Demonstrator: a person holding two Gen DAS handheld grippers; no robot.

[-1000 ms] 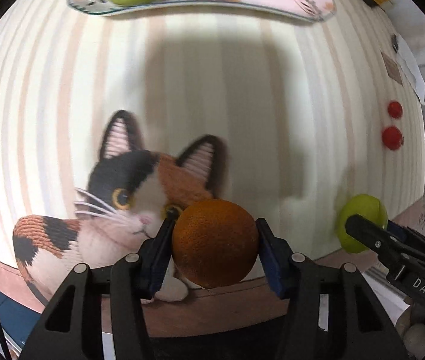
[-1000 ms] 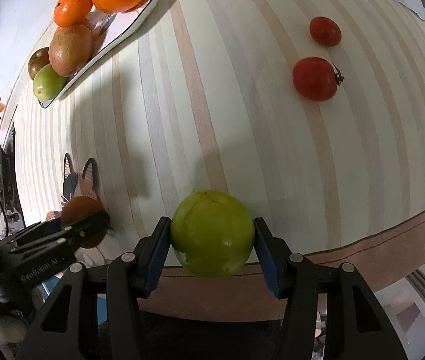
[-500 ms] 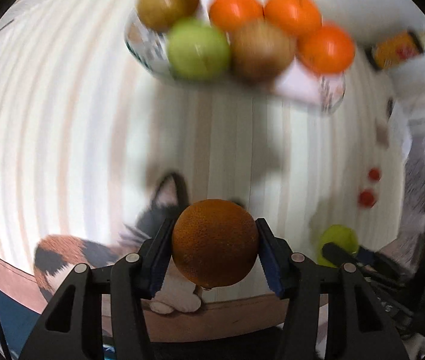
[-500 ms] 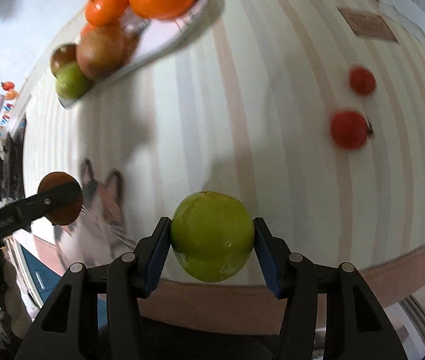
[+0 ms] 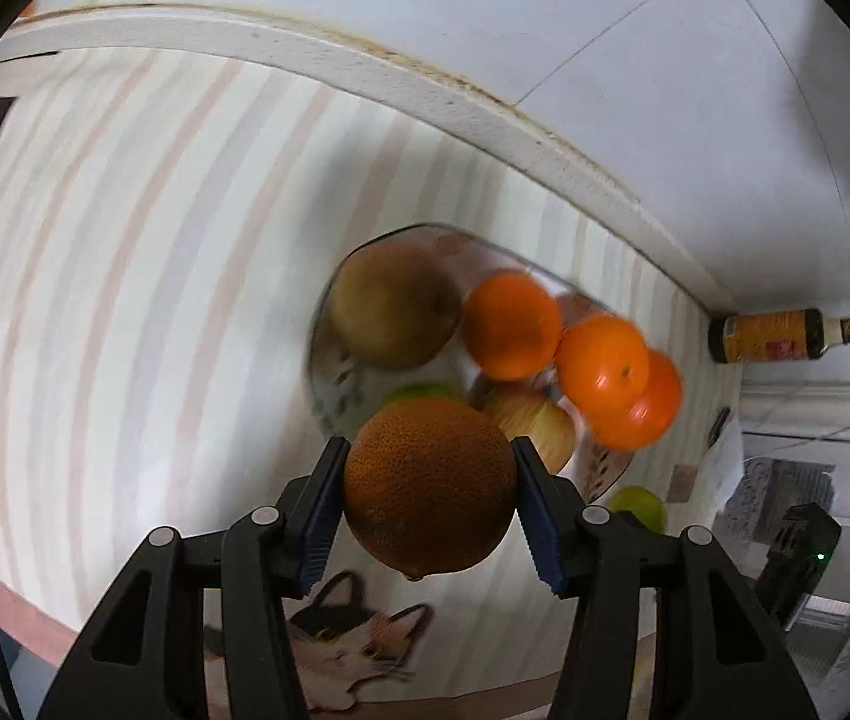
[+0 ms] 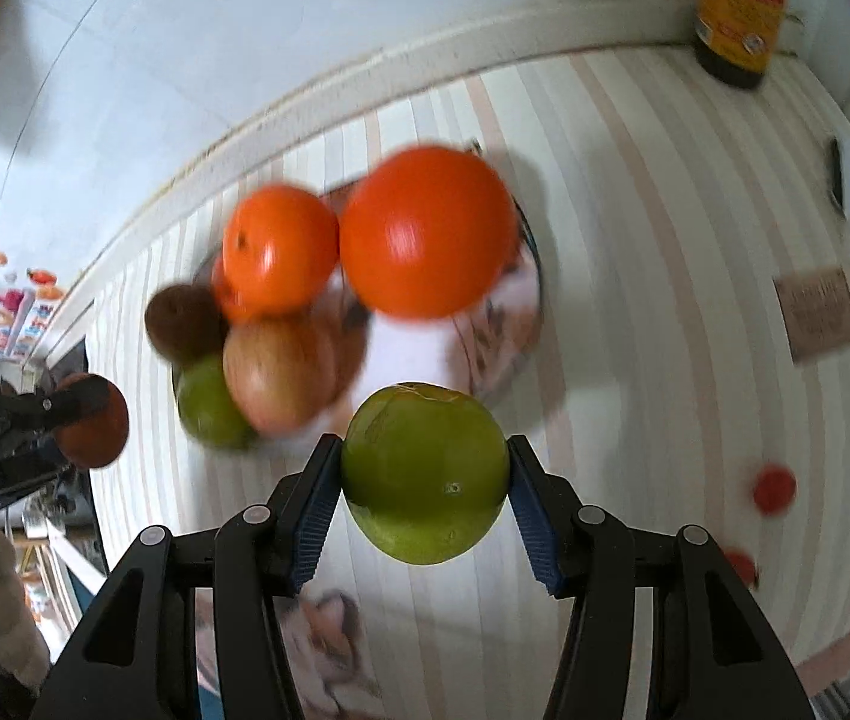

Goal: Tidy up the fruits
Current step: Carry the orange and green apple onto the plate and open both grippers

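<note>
Your left claw [image 5: 430, 495] is clamped on a dark orange fruit [image 5: 430, 486], held in the air in front of the plate [image 5: 602, 468] on the striped worktop [image 5: 125, 276]. Your right claw [image 6: 424, 489] is clamped on a green fruit [image 6: 424, 474], also held up near the plate's edge. The plate already carries three bright oranges [image 6: 428, 231], a brown fruit [image 5: 394, 303], an apple [image 6: 278, 369] and a green fruit (blurred). Two red tomatoes [image 6: 774, 489] lie on the worktop, well apart from the plate.
</note>
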